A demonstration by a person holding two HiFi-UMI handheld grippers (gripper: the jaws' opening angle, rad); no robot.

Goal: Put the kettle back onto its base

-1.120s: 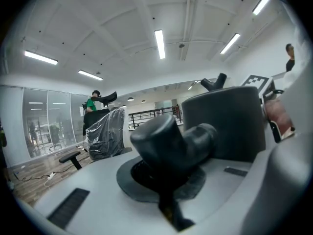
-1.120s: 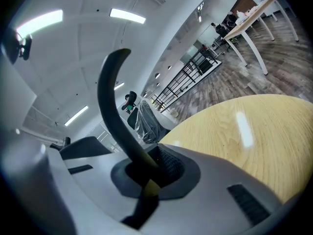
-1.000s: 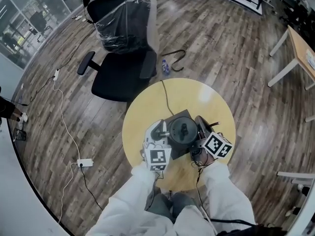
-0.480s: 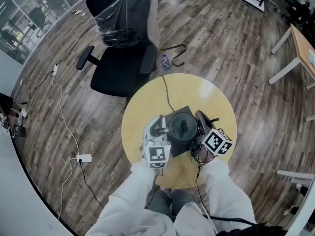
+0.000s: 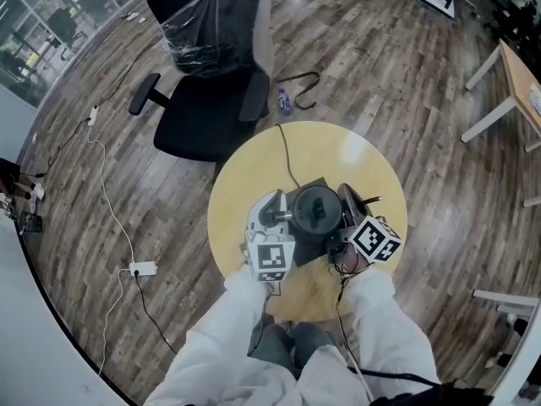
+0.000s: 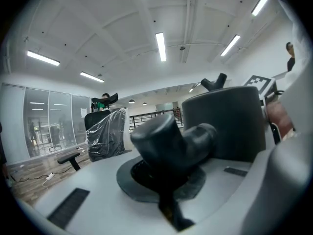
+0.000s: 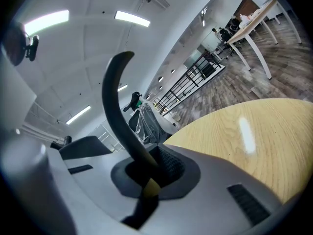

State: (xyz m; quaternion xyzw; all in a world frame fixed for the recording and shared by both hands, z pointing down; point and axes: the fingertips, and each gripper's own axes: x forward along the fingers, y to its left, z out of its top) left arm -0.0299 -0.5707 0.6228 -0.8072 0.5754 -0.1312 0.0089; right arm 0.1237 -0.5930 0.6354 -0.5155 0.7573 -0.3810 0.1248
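The dark grey electric kettle (image 5: 314, 212) stands upright at the middle of the round yellow wooden table (image 5: 254, 176), directly over the black square base (image 5: 308, 249); whether it rests on the base or hangs just above it cannot be told. The left gripper (image 5: 281, 214) has its jaws pinched on a stubby black part that juts from the kettle's left side. The right gripper (image 5: 345, 216) has its jaws clamped on the thin curved black handle (image 7: 115, 102) at the kettle's right. A black cord (image 5: 286, 155) runs from the base across the far part of the table and over its edge. White sleeves (image 5: 228, 337) reach in from the near side.

The floor (image 5: 380, 66) is grey-brown wood plank. Far left of the table stands a black office chair (image 5: 207, 117), its back wrapped in clear plastic, with a small plastic bottle (image 5: 285, 101) lying just to its right. A white power strip (image 5: 145, 269) lies on the floor near left, and a pale wooden desk with white legs (image 5: 516, 79) stands far right. Long strip lights (image 6: 160, 45) cross the white ceiling
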